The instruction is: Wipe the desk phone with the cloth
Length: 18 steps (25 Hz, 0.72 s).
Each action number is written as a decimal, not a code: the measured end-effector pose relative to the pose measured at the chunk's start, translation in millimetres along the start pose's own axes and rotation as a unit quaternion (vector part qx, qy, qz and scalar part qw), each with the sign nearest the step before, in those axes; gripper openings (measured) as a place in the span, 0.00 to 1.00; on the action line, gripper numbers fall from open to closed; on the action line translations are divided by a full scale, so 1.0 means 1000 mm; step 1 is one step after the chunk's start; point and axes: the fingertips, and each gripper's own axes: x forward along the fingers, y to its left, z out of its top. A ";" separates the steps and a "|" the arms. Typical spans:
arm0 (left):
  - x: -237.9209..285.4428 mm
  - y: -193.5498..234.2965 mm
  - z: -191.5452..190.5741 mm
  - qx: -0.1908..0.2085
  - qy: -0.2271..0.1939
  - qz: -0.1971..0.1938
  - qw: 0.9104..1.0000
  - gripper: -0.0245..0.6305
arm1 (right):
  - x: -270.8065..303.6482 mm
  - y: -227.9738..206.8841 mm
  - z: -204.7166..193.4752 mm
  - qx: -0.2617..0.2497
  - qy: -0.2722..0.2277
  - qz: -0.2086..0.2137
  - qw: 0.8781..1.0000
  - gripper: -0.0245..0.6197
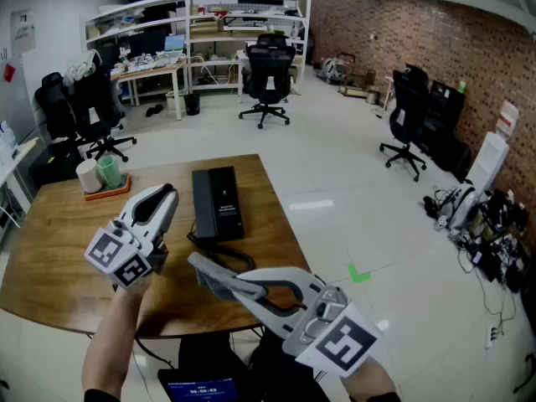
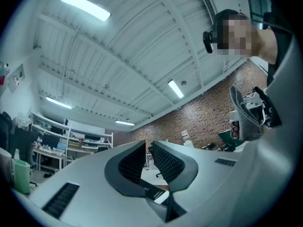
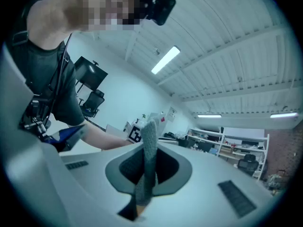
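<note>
The black desk phone [image 1: 218, 203] lies flat on the wooden table [image 1: 59, 241], towards its far right side. My left gripper [image 1: 164, 194] hovers just left of the phone, its jaws shut with nothing between them; in the left gripper view, the left gripper [image 2: 147, 148] points up at the ceiling. My right gripper [image 1: 198, 263] is held near the table's front edge, below the phone, shut on a grey cloth [image 1: 213, 276]. In the right gripper view, the cloth [image 3: 150, 141] stands upright between the jaws of the right gripper [image 3: 149, 157]. The cloth [image 2: 244, 115] also shows in the left gripper view.
An orange tray [image 1: 106, 193] with a green cup and a white roll sits at the table's far left. A black cable [image 1: 219, 251] runs from the phone's near end. Office chairs [image 1: 266, 74] and shelves stand on the floor beyond. A lit screen [image 1: 199, 387] is below the table's front edge.
</note>
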 end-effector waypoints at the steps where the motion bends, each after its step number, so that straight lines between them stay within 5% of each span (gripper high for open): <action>1: 0.004 0.020 -0.007 0.001 0.011 0.016 1.000 0.11 | 0.012 -0.012 -0.011 0.016 0.020 -0.007 1.000 0.08; 4: 0.015 0.076 -0.027 0.002 0.040 0.062 0.997 0.11 | 0.050 -0.054 -0.052 0.052 0.097 -0.031 0.993 0.08; 8: 0.011 0.115 -0.061 -0.014 0.071 0.095 0.993 0.11 | 0.100 -0.118 -0.108 0.018 0.185 -0.050 0.981 0.08; 13: 0.017 0.106 -0.080 -0.002 0.074 0.069 0.995 0.09 | 0.164 -0.171 -0.162 -0.020 0.273 -0.036 0.961 0.08; 18: 0.011 0.118 -0.078 0.001 0.067 0.070 0.995 0.09 | 0.241 -0.201 -0.194 -0.036 0.291 -0.047 0.955 0.08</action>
